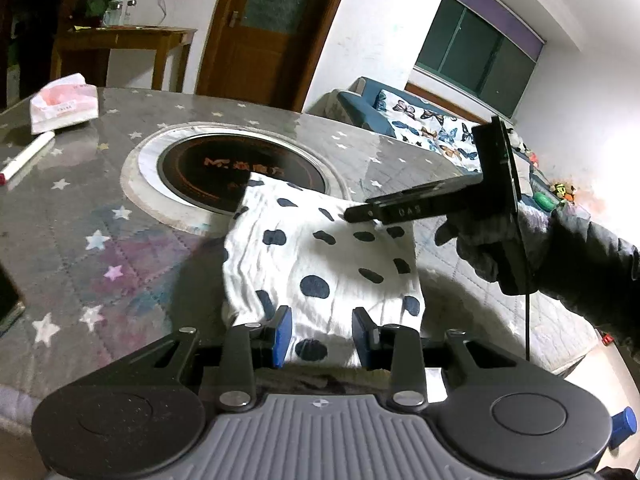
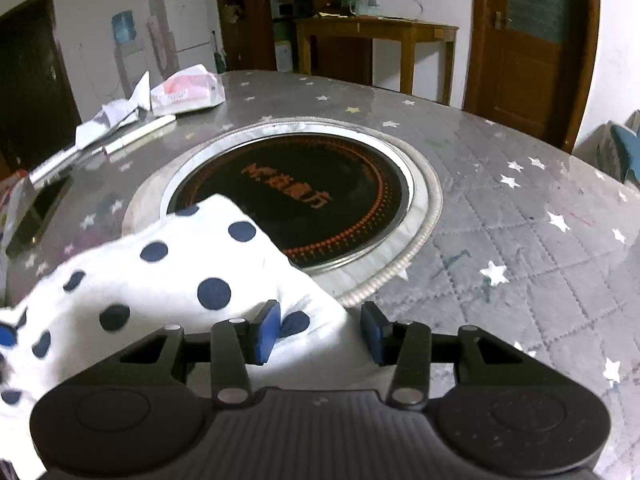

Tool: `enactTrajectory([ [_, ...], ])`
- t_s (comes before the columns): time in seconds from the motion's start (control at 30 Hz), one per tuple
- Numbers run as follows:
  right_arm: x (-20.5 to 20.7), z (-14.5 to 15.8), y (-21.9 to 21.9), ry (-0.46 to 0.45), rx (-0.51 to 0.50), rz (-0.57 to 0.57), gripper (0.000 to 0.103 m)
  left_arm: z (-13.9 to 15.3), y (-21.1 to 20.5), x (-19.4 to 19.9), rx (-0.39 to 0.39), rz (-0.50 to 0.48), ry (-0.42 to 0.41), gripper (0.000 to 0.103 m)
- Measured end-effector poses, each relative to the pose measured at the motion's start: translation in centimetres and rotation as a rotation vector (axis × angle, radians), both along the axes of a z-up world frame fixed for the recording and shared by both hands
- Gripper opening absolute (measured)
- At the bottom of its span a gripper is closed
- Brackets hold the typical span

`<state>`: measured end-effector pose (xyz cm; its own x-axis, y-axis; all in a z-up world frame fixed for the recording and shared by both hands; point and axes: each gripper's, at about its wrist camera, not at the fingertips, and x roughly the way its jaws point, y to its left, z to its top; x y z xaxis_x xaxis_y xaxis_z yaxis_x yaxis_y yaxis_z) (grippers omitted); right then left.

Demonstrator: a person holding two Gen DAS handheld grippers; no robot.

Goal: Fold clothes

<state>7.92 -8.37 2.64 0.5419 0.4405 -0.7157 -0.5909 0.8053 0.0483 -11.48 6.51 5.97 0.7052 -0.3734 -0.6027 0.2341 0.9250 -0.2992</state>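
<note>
A white cloth with dark blue dots (image 1: 320,256) lies folded on the grey star-patterned table (image 1: 100,220), its far corner over the rim of the round black cooktop. My left gripper (image 1: 322,336) stands over the cloth's near edge, blue pads apart, with cloth showing in the gap and neither pad pressing on it. My right gripper (image 1: 354,214), held by a gloved hand (image 1: 480,248), reaches in from the right to the cloth's far right edge. In the right wrist view the right gripper (image 2: 320,334) is open, a corner of the cloth (image 2: 168,272) lying loose between its pads.
A round black cooktop (image 2: 304,200) is set in the middle of the table (image 2: 500,240). A tissue pack (image 1: 64,102), a white pen (image 1: 28,156) and crumpled papers (image 2: 116,116) lie at the far left. A dark phone (image 2: 40,208) lies nearby. A sofa (image 1: 432,128) stands beyond the table.
</note>
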Motion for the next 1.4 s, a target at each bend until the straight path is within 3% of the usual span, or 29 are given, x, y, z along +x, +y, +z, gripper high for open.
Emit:
enactTrajectory([
  [0.2, -0.5, 0.1, 0.2, -0.039, -0.049, 0.004, 0.051, 0.0, 1.4, -1.2, -0.012, 0.045, 0.036, 0.036],
  [0.4, -0.4, 0.0, -0.3, -0.023, -0.033, -0.008, 0.051, -1.4, 2.2, -1.6, -0.068, 0.11, 0.126, 0.038],
  [0.6, -1.2, 0.1, -1.0, -0.022, -0.047, -0.029, 0.051, -2.7, 2.1, -1.2, -0.133, 0.112, 0.174, 0.039],
  [0.97, -4.7, 0.5, -4.1, -0.044, -0.115, -0.116, 0.052, -3.0, 2.3, 1.1, -0.126, 0.119, 0.15, 0.037],
  [1.4, -10.9, 0.6, -9.5, -0.052, -0.127, -0.297, 0.053, -2.8, -0.2, 8.1, -0.08, 0.01, 0.106, 0.033],
])
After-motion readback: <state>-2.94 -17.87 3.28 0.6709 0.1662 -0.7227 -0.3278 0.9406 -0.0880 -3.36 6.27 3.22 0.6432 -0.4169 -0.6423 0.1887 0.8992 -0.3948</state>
